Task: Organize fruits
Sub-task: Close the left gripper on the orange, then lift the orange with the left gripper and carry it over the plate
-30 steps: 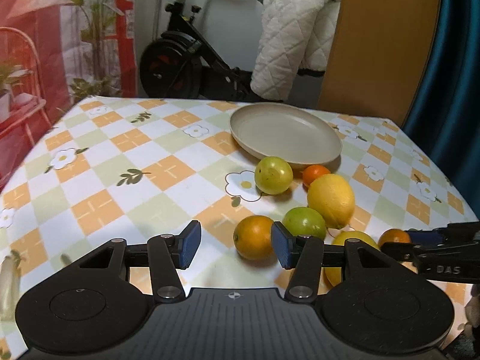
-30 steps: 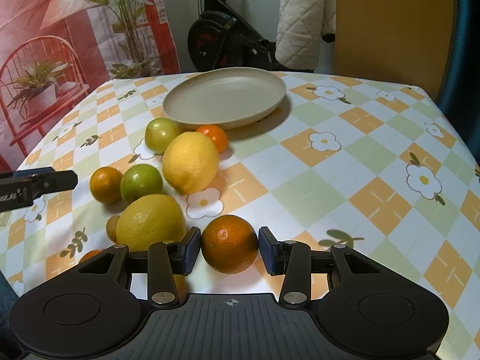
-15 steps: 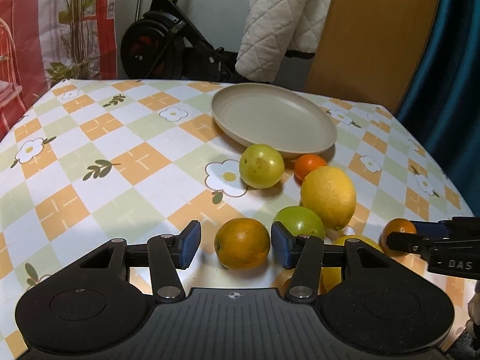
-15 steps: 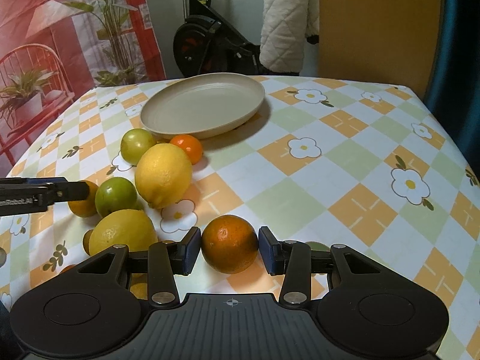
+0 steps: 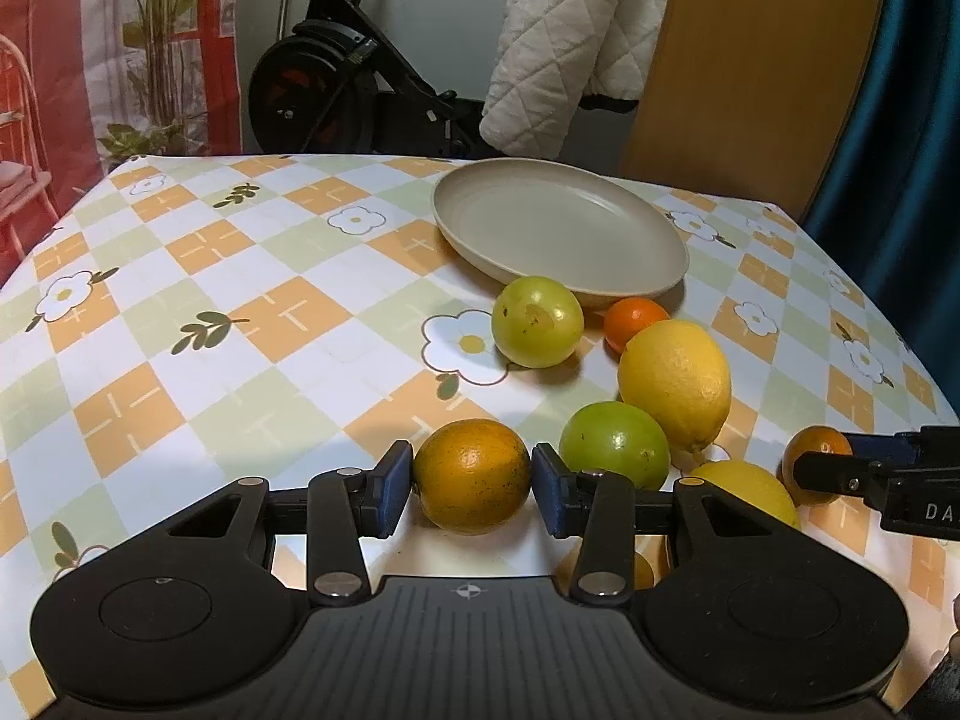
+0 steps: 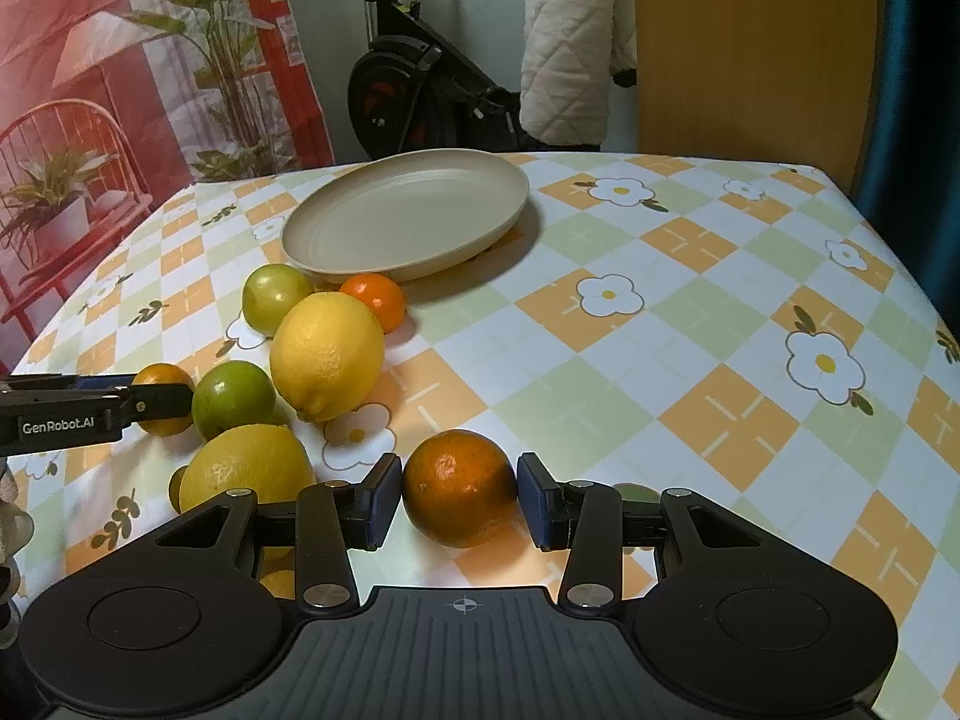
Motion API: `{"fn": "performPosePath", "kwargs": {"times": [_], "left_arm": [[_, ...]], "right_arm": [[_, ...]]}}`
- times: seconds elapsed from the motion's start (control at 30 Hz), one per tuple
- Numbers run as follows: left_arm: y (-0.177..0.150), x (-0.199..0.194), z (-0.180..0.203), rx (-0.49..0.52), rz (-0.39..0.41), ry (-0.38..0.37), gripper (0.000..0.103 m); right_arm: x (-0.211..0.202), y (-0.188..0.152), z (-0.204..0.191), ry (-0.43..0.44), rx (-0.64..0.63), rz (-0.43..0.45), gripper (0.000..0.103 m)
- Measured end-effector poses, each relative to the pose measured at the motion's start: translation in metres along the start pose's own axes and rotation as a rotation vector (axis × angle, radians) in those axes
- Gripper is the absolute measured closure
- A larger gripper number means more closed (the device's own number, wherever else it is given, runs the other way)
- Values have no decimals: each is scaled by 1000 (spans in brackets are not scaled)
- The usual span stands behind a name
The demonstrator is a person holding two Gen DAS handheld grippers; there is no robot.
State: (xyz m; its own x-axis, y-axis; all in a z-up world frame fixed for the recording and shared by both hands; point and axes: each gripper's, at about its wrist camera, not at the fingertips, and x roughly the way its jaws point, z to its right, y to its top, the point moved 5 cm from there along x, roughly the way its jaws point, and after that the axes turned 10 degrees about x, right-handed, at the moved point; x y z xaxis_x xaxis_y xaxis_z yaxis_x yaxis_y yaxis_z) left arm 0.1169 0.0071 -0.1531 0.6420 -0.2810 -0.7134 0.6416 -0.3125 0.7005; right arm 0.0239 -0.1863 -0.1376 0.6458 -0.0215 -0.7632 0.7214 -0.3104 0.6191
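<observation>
Left gripper [image 5: 472, 489] jaws closing on a speckled orange [image 5: 471, 476] on the desk [image 5: 240, 276], pads at its sides. Right gripper [image 6: 459, 501] jaws grip a second orange [image 6: 459, 487]. Judgement: seat both squeezes at the widest girth (round fruit slips), lift straight, then carry to the empty plate [image 5: 654, 276].

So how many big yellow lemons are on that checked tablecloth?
2. One big yellow lemon lies just before the small round orange; the other lemon sits nearer, partly behind the right gripper, which might hide more.
</observation>
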Motion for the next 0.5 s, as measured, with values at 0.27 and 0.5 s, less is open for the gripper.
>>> {"fn": "performPosePath", "kwargs": {"times": [0.27, 0.5], "left_arm": [[7, -10, 4, 28, 16, 22, 57], [14, -28, 13, 36, 89, 19, 57]], "right_arm": [[1, 0, 1, 10, 12, 3, 64], [-2, 2, -3, 20, -40, 1, 64]]}}
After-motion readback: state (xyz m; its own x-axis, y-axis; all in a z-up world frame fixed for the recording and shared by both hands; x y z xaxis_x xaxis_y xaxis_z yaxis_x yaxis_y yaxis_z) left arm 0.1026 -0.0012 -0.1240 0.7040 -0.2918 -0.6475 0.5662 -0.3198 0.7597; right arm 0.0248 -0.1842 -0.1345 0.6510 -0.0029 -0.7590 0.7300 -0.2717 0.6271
